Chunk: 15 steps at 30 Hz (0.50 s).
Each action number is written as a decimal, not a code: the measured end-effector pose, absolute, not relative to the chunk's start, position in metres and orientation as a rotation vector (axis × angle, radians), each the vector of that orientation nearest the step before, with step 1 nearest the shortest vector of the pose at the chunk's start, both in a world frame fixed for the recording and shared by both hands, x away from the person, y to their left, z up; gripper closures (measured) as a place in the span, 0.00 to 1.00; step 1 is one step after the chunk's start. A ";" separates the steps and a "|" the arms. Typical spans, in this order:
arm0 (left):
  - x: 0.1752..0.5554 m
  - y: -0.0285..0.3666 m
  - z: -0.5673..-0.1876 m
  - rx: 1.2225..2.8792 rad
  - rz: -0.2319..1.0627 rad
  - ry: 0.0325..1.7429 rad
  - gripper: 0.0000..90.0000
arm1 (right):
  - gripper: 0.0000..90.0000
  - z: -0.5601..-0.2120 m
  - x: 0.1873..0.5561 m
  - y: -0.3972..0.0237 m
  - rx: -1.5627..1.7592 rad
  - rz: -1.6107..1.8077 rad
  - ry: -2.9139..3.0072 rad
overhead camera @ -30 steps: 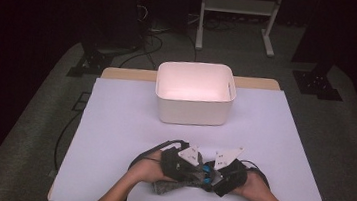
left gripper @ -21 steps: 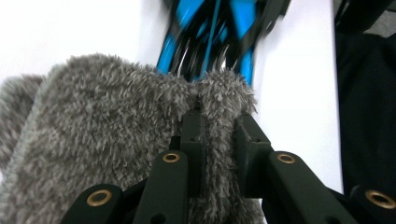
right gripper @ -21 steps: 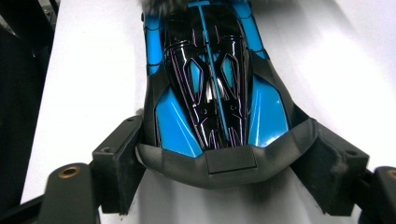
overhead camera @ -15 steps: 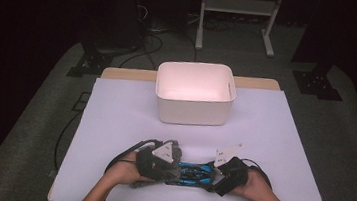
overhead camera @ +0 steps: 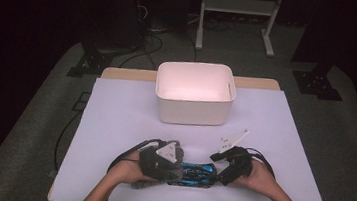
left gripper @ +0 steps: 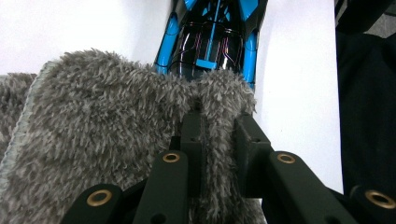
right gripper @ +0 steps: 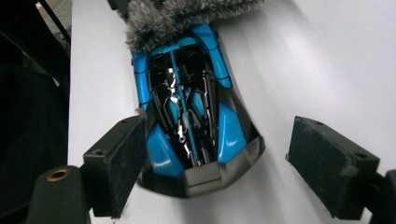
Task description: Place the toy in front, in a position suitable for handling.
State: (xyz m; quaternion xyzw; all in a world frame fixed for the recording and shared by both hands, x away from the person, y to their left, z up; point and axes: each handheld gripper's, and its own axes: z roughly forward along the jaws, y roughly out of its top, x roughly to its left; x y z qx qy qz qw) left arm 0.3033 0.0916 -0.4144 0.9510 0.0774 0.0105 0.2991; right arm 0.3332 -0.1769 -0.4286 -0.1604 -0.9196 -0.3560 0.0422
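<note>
Change since a second ago: my two grippers, then bunched together over the near table edge, now stand apart, with the car exposed between them. My left gripper (overhead camera: 172,166) sits further toward 9 o'clock; my right gripper (overhead camera: 220,169) has lifted a little, and its jaws have just been opening, with the car's end between them.

Item 1, car (overhead camera: 193,174): blue and black toy, lying flat on the white table (overhead camera: 124,120), lengthwise from 9 to 3 o'clock, near the 6 o'clock edge in the high view.

Item 2, cloth (left gripper: 107,140): grey, fluffy. My left jaws are clenched on a fold of it. In the left gripper view the cloth's far edge lies on the car's end (left gripper: 212,44) at 12 o'clock.

Item 3, right jaws: released, spread wide. In the right gripper view the car (right gripper: 187,116) points away toward 12 o'clock with its near end between the pads. The pad at 8 o'clock (right gripper: 119,163) sits just beside, perhaps touching, the car's flank; the pad at 4 o'clock (right gripper: 329,163) stands well apart from it.

Item 4, bin (overhead camera: 192,113): white, at 12 o'clock from the car, well apart.
</note>
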 end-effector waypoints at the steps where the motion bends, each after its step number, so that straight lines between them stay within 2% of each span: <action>1: 0.303 0.091 -0.414 2.526 0.032 0.205 0.85 | 0.22 -0.429 0.335 -0.176 -0.488 -1.075 -2.810; 9: 0.310 0.092 -0.410 2.528 0.049 0.235 0.85 | 0.29 -0.440 0.344 -0.172 -0.513 -1.035 -2.718; 13: 0.314 0.095 -0.408 2.508 0.052 0.266 0.85 | 0.38 -0.443 0.346 -0.173 -0.523 -1.039 -2.662; 15: 0.319 0.097 -0.405 2.483 0.048 0.297 0.85 | 0.38 -0.443 0.344 -0.173 -0.531 -1.047 -2.661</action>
